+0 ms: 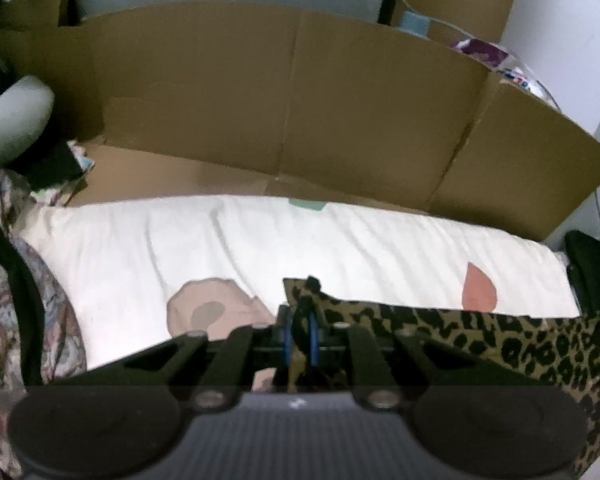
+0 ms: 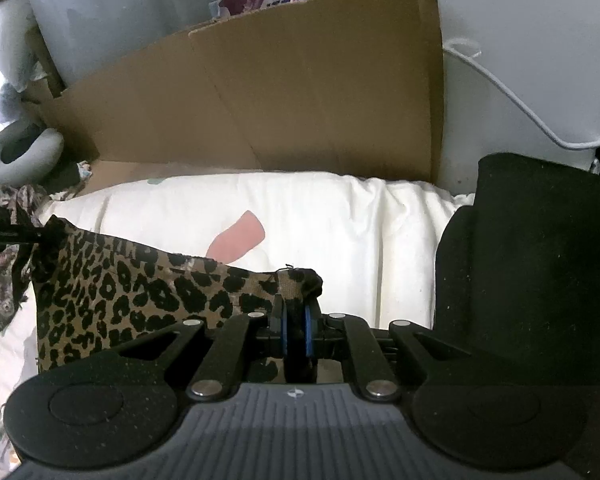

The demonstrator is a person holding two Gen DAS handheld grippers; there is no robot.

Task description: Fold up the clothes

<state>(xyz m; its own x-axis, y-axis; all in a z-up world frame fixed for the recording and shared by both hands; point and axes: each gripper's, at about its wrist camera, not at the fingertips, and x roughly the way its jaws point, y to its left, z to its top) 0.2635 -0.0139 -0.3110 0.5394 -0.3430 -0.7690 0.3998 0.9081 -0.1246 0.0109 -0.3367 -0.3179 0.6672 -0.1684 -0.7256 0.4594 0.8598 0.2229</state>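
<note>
A leopard-print garment hangs stretched between my two grippers above a white bedsheet. My left gripper is shut on the garment's left corner, which sticks up between the blue pads. My right gripper is shut on the garment's right corner; the cloth runs left from it to the left gripper's fingers at the left edge of the right wrist view.
A tall cardboard sheet stands along the far edge of the bed. A black cloth pile lies at the right. A floral garment and a grey neck pillow lie at the left. A white cable runs down the wall.
</note>
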